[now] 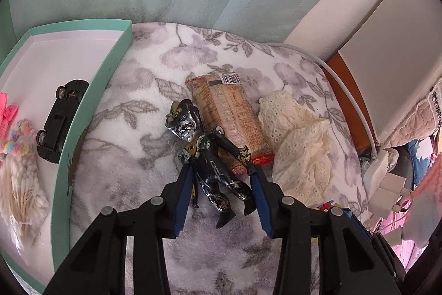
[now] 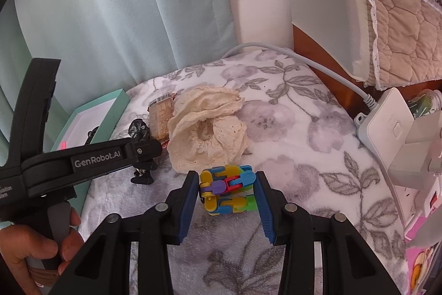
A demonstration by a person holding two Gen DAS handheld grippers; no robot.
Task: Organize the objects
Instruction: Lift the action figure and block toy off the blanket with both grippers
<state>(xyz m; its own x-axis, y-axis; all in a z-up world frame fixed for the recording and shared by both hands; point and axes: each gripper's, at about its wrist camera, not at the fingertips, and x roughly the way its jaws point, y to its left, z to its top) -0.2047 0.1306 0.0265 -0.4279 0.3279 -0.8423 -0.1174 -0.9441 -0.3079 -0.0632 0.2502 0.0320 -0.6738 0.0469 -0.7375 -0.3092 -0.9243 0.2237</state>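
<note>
Two tongs mid-grasp. Left tongs (image 1: 221, 170) wide, straddling dark toy figure (image 1: 212, 165) on floral blanket (image 1: 132, 156), not yet clamped. Right tongs (image 2: 228, 184) narrow around colourful link toy (image 2: 228, 191), seemingly touching. Next, probably: close, lift, carry to teal box (image 1: 91, 101) holding toy car (image 1: 59, 119).

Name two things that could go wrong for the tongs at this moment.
1. The left tongs straddle the toy figure, whose arm lies on the snack packet; closing might catch the packet too.
2. The right tongs sit around the colourful block toy, seemingly loosely; it might slip.
</note>
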